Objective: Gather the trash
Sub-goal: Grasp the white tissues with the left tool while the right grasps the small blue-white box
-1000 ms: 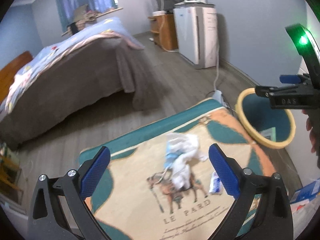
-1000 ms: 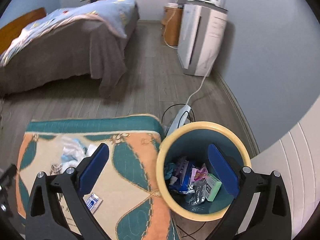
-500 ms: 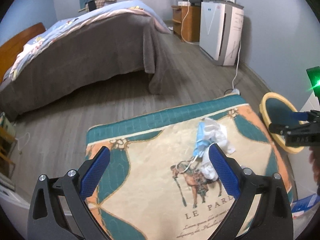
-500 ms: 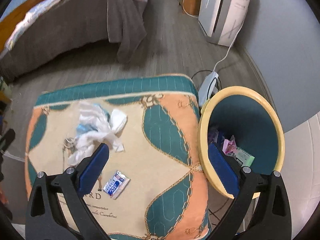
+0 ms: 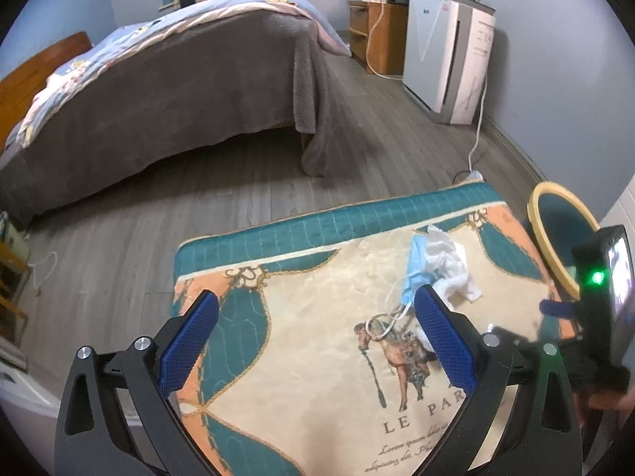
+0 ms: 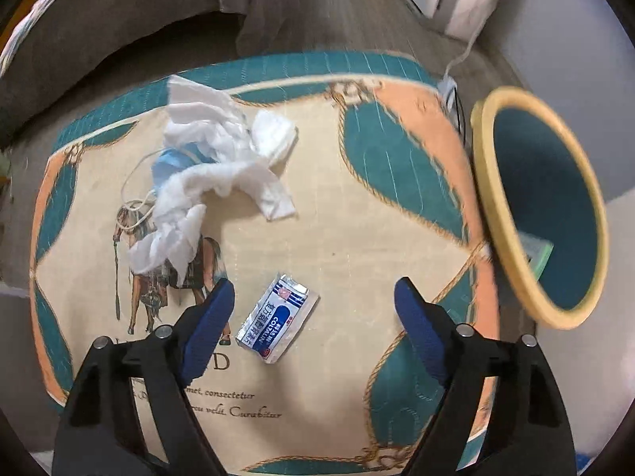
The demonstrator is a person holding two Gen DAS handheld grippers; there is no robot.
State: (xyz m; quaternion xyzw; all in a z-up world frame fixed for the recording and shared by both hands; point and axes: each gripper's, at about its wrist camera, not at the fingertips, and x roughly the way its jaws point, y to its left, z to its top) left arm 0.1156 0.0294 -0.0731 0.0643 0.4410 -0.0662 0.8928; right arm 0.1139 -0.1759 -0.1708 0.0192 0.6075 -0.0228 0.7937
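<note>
A small blue and white foil packet (image 6: pixel 278 318) lies on the patterned mat (image 6: pixel 357 218), just ahead of my open right gripper (image 6: pixel 313 309) and between its fingers' line. Crumpled white tissue (image 6: pixel 214 174) and a blue face mask (image 6: pixel 174 160) lie further left on the mat. The tissue (image 5: pixel 448 261) and mask (image 5: pixel 414 277) also show in the left wrist view, by the right finger of my open, empty left gripper (image 5: pixel 315 329). A teal bin with a yellow rim (image 6: pixel 516 214) stands right of the mat, with trash inside.
A bed with a grey blanket (image 5: pixel 178 91) stands beyond the mat on the wood floor. A white appliance (image 5: pixel 448 55) and a wooden cabinet (image 5: pixel 377 35) stand along the far wall. A white cable (image 5: pixel 476 135) runs to a power strip by the mat's far corner.
My right gripper has swung left from over the bin and dropped low over the mat, close to the foil packet. My left gripper has pulled back and left, away from the tissue.
</note>
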